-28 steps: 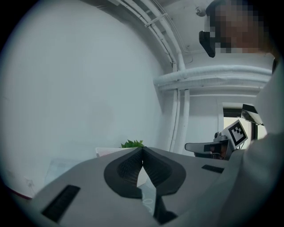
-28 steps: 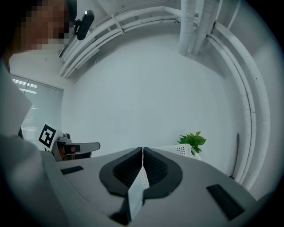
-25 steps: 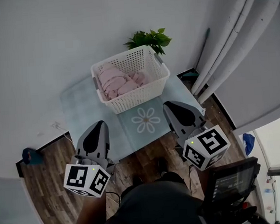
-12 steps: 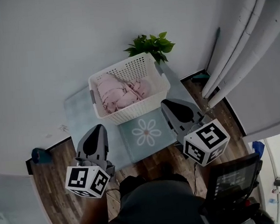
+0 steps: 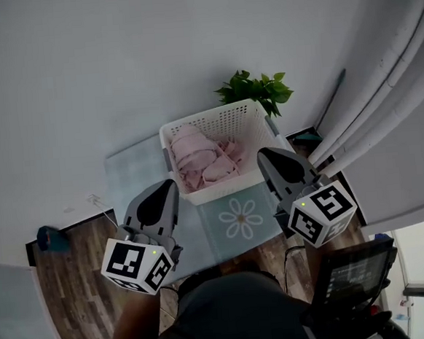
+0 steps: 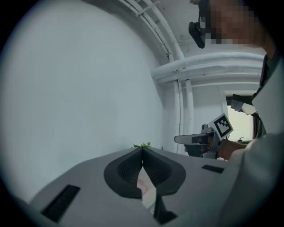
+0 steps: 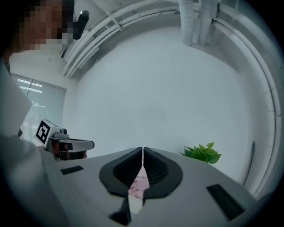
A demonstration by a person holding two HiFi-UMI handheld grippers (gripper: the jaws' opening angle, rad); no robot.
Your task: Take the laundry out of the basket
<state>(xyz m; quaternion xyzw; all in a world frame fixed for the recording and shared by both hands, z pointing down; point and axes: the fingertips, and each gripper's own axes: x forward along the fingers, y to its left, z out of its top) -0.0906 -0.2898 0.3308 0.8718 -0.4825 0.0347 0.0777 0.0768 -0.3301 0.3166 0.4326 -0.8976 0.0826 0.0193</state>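
The pink laundry point(image 5: 202, 161) lies in a white perforated laundry basket point(image 5: 227, 191), ahead of both grippers and between them. The left gripper point(image 5: 166, 185) has its fingers pressed together with nothing gripped. Its tip shows just beside the basket's front left corner. The right gripper point(image 5: 264, 154) is likewise closed and empty, and its tip overlaps the basket's right wall in the head view. Both seem to hover above the basket rather than touch it, though the steep angle leaves that uncertain. In each gripper view the pads meet in a thin line, and a sliver of the pink cloth shows low down through the gap behind them.

The basket stands on a pale blue mat point(image 5: 241, 219) with a white daisy motif, close to the plain grey wall point(image 5: 116, 63). A leafy green plant point(image 5: 258, 90) sits just behind the basket's right rear corner. White pipes point(image 5: 401, 62) run along the right side, near the right gripper. The room is more open to the left, over the mat and the wooden floor point(image 5: 68, 286). A small blue object point(image 5: 48, 238) lies there, well apart from the basket.

The cloth is heaped toward the basket's left and middle, below the rim. Bare lattice wall shows at the back right. From the right gripper view the left gripper appears at the far left, its marker cube point(image 7: 43, 131) toward the camera.
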